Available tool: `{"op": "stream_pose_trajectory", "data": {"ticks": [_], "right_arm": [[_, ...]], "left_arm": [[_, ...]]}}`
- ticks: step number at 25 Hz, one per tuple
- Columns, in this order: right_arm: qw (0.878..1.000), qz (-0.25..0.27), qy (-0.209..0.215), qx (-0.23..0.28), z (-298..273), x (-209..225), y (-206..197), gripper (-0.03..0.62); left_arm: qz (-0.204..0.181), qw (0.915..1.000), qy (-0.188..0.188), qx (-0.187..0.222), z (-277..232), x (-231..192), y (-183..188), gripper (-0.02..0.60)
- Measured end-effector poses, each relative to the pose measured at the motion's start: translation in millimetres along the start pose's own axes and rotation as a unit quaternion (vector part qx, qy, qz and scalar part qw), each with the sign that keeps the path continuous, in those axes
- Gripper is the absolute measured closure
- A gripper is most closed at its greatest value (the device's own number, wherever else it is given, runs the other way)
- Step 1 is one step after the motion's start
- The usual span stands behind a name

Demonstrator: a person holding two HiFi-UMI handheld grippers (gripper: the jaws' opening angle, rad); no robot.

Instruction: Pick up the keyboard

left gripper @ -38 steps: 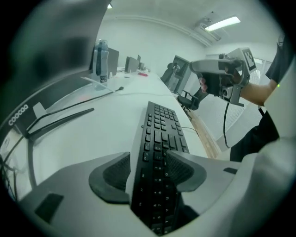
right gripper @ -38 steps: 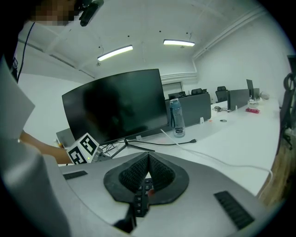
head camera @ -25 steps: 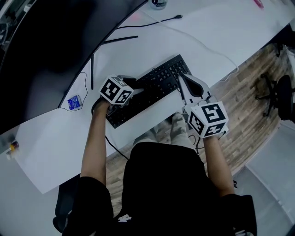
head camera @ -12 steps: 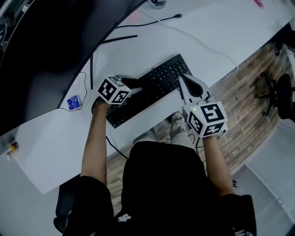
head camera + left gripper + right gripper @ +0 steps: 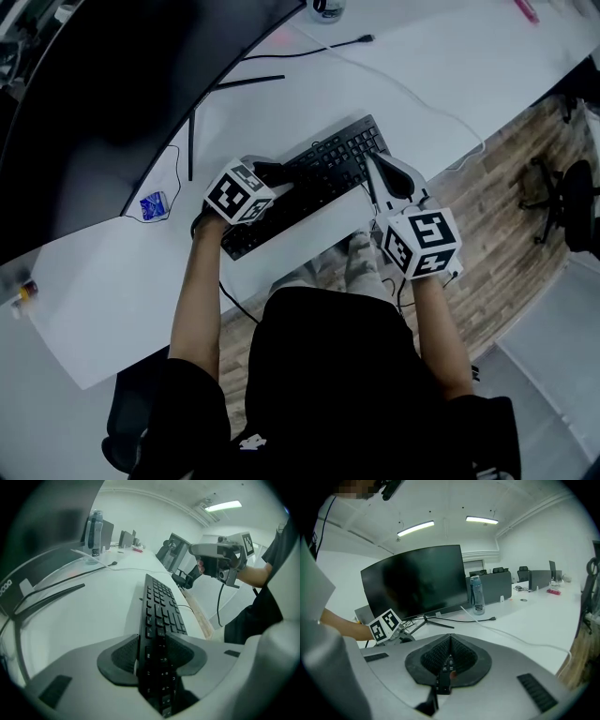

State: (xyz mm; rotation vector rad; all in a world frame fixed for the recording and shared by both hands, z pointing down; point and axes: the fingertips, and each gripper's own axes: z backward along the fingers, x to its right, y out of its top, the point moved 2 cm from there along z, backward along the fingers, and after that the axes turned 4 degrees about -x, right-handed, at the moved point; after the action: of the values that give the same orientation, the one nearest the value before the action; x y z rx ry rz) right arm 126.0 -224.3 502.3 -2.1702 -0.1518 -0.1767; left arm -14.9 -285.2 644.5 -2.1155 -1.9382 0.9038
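**Caller:** The left gripper had just been closing, and the keyboard sat right between its jaws. Its pads looked pressed on either side of the board at the 8 o'clock end.

**Analyst:** And the right gripper?

**Caller:** It was no different from a second before. It came in from 5 o'clock, jaws together on the near edge up by the 2 o'clock end. A thin sliver of keys showed pinched between its pads.

**Analyst:** So that was the change: one end held had become both ends held. Where did the keyboard lie?

**Caller:** It lay on the white table, slanting from 8 o'clock to 2 o'clock, with the dark monitor off at 10 o'clock. It seemed to be resting there. Whether it had come up a hair, neither view settled.

**Analyst:** Then the grasp looked complete and only the lift was left.

**Caller:** That was the reading. Both hands would have needed to rise together. The right grip was only a thin bite on the edge, so an uneven pull could have twisted the board or let that end slip.

**Analyst:** The left hold looked the deeper of the two.

**Caller:** It did, with the board well into the jaws.
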Motion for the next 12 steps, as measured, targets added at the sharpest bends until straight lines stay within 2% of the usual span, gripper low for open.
{"op": "stream_pose_trajectory", "data": {"ticks": [6, 12], "right_arm": [[1.0, 0.014, 0.008, 0.004, 4, 1, 8, 0.589], [0.999, 0.031, 0.036, 0.011, 9, -4, 16, 0.589]], "left_arm": [[-0.022, 0.9984, 0.05, -0.017, 7, 11, 5, 0.394], [-0.056, 0.9918, 0.113, -0.015, 14, 28, 12, 0.394]]}}
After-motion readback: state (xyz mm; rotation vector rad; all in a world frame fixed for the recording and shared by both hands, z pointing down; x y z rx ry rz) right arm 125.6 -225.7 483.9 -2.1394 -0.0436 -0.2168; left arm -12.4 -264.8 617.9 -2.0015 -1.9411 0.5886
